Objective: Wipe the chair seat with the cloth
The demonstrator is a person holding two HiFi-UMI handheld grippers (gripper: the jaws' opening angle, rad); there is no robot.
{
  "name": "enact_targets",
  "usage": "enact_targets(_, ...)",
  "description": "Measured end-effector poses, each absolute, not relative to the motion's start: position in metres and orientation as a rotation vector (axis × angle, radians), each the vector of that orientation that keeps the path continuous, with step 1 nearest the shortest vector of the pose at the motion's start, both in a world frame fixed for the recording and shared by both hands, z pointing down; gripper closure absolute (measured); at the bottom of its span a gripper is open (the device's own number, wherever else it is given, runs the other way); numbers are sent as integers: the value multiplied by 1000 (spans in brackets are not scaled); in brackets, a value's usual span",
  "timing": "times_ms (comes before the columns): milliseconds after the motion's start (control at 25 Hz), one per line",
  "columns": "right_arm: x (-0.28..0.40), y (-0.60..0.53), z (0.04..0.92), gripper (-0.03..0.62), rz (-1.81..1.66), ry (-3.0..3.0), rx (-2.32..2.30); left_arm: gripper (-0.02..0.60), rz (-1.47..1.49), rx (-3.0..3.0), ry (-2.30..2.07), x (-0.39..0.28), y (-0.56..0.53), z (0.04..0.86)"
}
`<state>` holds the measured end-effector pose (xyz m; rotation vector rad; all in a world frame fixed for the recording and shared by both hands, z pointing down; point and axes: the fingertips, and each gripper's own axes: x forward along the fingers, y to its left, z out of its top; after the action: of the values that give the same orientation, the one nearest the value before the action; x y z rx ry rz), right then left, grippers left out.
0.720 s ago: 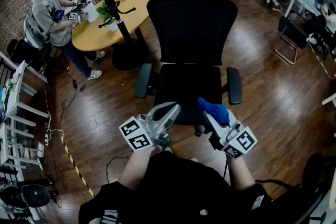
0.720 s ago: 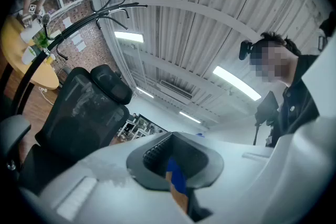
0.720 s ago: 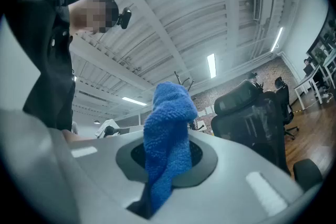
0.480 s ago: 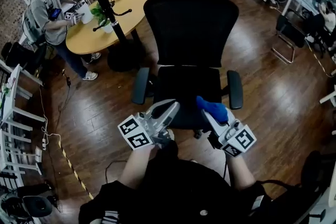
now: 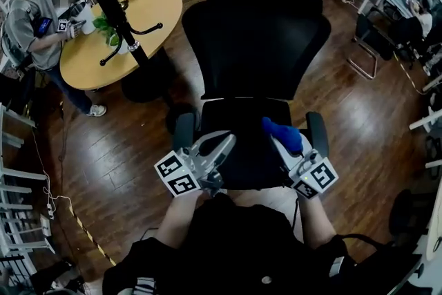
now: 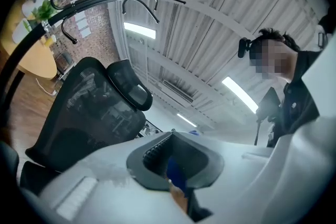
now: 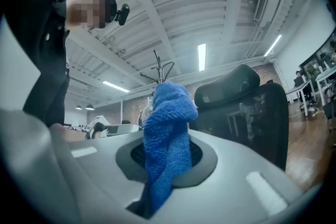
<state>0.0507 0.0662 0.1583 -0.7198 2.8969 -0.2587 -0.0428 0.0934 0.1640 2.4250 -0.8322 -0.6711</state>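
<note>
The chair (image 5: 255, 31) is now seen closer and larger in the head view than half a second ago, and the round table (image 5: 117, 34) and coat stand (image 5: 114, 3) have been carried toward the upper left. Both grippers are kept at nearly the same spots low in the frame.

The blue cloth (image 5: 283, 133) is clamped between the jaws of the right gripper (image 5: 279, 139). In the right gripper view it is seen bunched and standing up from between the two grey pads, so that the jaw tips are covered by it. It is held over the front right part of the chair seat (image 5: 242, 138), near the right armrest (image 5: 316, 129). Whether the cloth touches the seat cannot be told, since the contact is hidden beneath the gripper.

The jaws of the left gripper (image 5: 230, 139) are drawn together with only a narrow slit left and nothing gripped. A blue and tan sliver low in that slit cannot be identified. The seat's front edge is cut off by both grippers. A person (image 5: 31, 17) is partly seen beside the table.
</note>
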Motion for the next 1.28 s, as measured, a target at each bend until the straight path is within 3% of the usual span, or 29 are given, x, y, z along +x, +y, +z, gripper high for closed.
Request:
enact_targets(200, 40, 35, 195, 557, -286, 2929, -766, 589, -658, 2382, -841, -52, 70, 192)
enact_targets(480, 23, -44, 315, 557, -431, 3015, -799, 589, -613, 2298, -955, -46, 23, 262)
enact_targets(920, -110, -126, 594, 557, -834, 3287, -847, 589, -580, 2123, -1133, -76, 17, 362)
enact_targets(1280, -176, -135, 670, 556, -710, 3537, -808, 589, -585, 2100, -1110, -72, 25, 386)
